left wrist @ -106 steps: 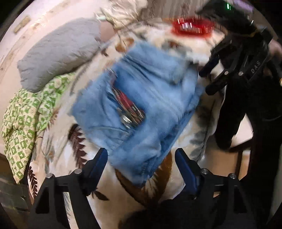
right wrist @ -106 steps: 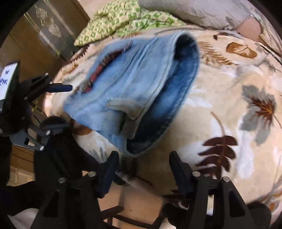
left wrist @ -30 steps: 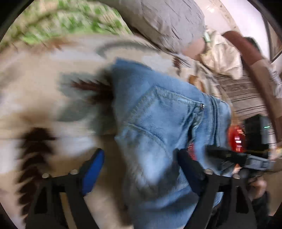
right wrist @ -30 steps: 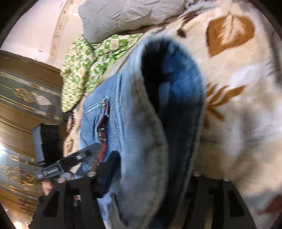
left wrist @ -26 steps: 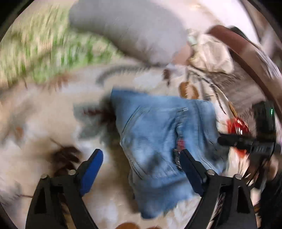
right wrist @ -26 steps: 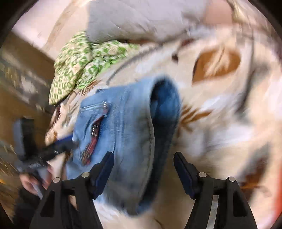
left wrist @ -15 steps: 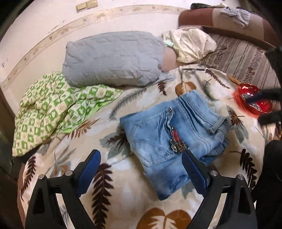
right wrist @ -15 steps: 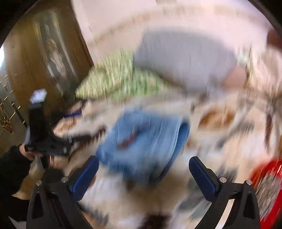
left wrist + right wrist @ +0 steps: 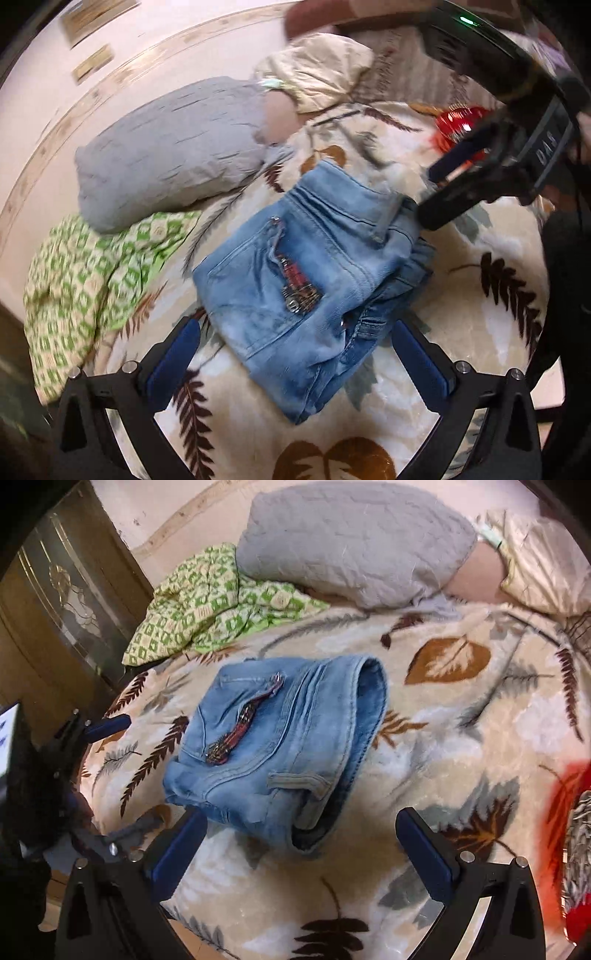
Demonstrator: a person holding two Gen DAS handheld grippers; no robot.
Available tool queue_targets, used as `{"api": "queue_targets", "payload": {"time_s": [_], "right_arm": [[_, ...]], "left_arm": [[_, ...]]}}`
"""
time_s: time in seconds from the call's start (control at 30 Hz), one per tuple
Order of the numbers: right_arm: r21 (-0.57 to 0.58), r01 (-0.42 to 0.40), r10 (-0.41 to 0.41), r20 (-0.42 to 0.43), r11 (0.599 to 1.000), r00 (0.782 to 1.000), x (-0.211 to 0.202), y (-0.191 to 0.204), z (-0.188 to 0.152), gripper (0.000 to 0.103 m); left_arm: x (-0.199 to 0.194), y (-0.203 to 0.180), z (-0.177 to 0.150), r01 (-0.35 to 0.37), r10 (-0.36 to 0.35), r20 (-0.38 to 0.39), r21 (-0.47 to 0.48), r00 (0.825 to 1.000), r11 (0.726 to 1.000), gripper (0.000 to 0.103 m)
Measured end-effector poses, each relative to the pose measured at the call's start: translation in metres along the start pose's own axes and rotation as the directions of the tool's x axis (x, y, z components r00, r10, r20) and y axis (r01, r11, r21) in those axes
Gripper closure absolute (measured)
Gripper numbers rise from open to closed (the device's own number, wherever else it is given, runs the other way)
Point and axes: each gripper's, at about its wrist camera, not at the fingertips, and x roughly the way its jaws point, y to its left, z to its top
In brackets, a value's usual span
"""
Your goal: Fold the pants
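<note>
A: Pants (image 9: 306, 280), light blue denim, lie folded into a compact bundle in the middle of the leaf-print blanket (image 9: 480, 325). A red and metal trim runs along one pocket.

B: Both tools are off them?

A: Yes. The left gripper (image 9: 295, 354) hangs above the near edge of the bundle, jaws spread wide after just opening further, nothing pinched between them. The right gripper (image 9: 301, 843) hovers over its own end of the bundle, jaws equally far apart and bare.

B: Any writing?

A: In the left wrist view, the right gripper's black body shows pale letters reading "DAS". A white label with blue handwriting (image 9: 7, 731) sits at the edge of the right wrist view; it is too cut off to read.

B: Containers?

A: A red dish (image 9: 458, 122) sits on the blanket beyond the pants, well apart from them. Something grey and ribbed lies in it, blurred; I cannot tell what.

B: And behind?

A: A grey pillow (image 9: 351, 542), with a green checked cloth (image 9: 207, 605) just beside it.
</note>
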Motion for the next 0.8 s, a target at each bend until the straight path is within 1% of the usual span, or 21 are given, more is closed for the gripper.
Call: {"api": "queue_targets", "payload": {"time_s": [0.07,0.1,0.13,0.17,0.2,0.23,0.3,0.33,0.37,0.4,0.43,0.47,0.5,0.53,0.57,0.7,0.77,0.8], "right_arm": [[-0.002,-0.001,0.001,-0.01,1.0,1.0,0.007,-0.001,0.002,0.001],[-0.005,0.004,-0.005,-0.015,1.0,1.0,0.012,-0.001,0.003,0.008],[-0.005,0.004,-0.004,-0.02,1.0,1.0,0.015,-0.002,0.003,0.022],[-0.001,0.003,-0.003,-0.027,1.0,1.0,0.02,-0.003,0.003,0.029],[0.006,0.002,-0.002,-0.044,1.0,0.999,0.026,-0.004,0.004,0.04],[0.008,-0.004,0.005,-0.054,1.0,0.999,0.03,-0.005,0.003,0.048],[0.016,-0.033,0.034,-0.063,0.999,0.997,0.037,-0.007,0.002,0.053],[0.015,-0.049,0.05,-0.067,0.999,0.997,0.04,-0.006,0.0,0.06],[0.009,-0.061,0.061,-0.064,0.998,0.996,0.041,-0.005,0.0,0.064],[0.004,-0.067,0.068,-0.061,0.998,0.996,0.042,-0.004,0.0,0.067],[-0.004,-0.063,0.063,-0.055,0.998,0.997,0.041,-0.002,0.0,0.068],[-0.021,-0.063,0.062,-0.045,0.998,0.997,0.039,0.001,0.0,0.069],[-0.034,-0.055,0.054,-0.039,0.998,0.998,0.037,0.004,0.001,0.07],[-0.056,-0.031,0.029,-0.035,0.998,0.999,0.036,0.008,0.001,0.07],[-0.078,-0.012,0.01,-0.036,0.997,0.999,0.035,0.011,0.001,0.07],[-0.101,0.022,-0.026,-0.038,0.995,0.999,0.031,0.008,0.001,0.071],[-0.083,0.024,-0.027,-0.036,0.996,0.999,0.03,0.002,-0.001,0.072],[-0.081,0.032,-0.035,-0.036,0.996,0.999,0.032,-0.001,-0.004,0.072]], "left_arm": [[0.008,-0.005,0.002,0.002,-0.001,-0.013,0.05,1.0,0.999,0.0],[0.013,-0.006,0.003,-0.007,0.009,-0.026,0.068,1.0,0.998,0.0],[0.017,-0.008,0.004,-0.019,0.021,-0.031,0.085,0.999,0.996,0.0],[0.02,-0.008,0.004,-0.023,0.026,-0.029,0.1,0.999,0.995,0.0],[0.023,-0.008,0.004,-0.022,0.026,-0.032,0.108,0.999,0.994,0.0],[0.025,-0.008,0.003,-0.016,0.02,-0.04,0.109,0.999,0.994,0.0],[0.029,-0.008,0.002,-0.001,0.007,-0.052,0.119,0.999,0.993,0.002],[0.031,-0.01,0.001,0.002,0.006,-0.058,0.135,0.998,0.991,0.015],[0.033,-0.013,0.001,-0.003,0.014,-0.074,0.153,0.997,0.988,0.029],[0.037,-0.015,0.0,0.006,0.011,-0.1,0.169,0.995,0.986,0.075],[0.04,-0.017,0.0,0.071,-0.049,-0.133,0.163,0.99,0.984,0.092],[0.042,-0.019,0.0,0.08,-0.057,-0.143,0.163,0.988,0.983,0.092],[0.041,-0.023,0.0,0.064,-0.038,-0.14,0.181,0.989,0.981,0.092],[0.041,-0.026,0.001,0.061,-0.031,-0.149,0.201,0.988,0.978,0.092],[0.041,-0.027,0.002,0.065,-0.034,-0.152,0.201,0.988,0.977,0.092],[0.039,-0.021,0.001,0.111,-0.087,-0.15,0.161,0.985,0.981,0.092],[0.043,-0.018,-0.008,0.123,-0.101,-0.163,0.138,0.982,0.983,0.092],[0.047,-0.017,-0.014,0.139,-0.119,-0.16,0.122,0.98,0.983,0.092]]}}
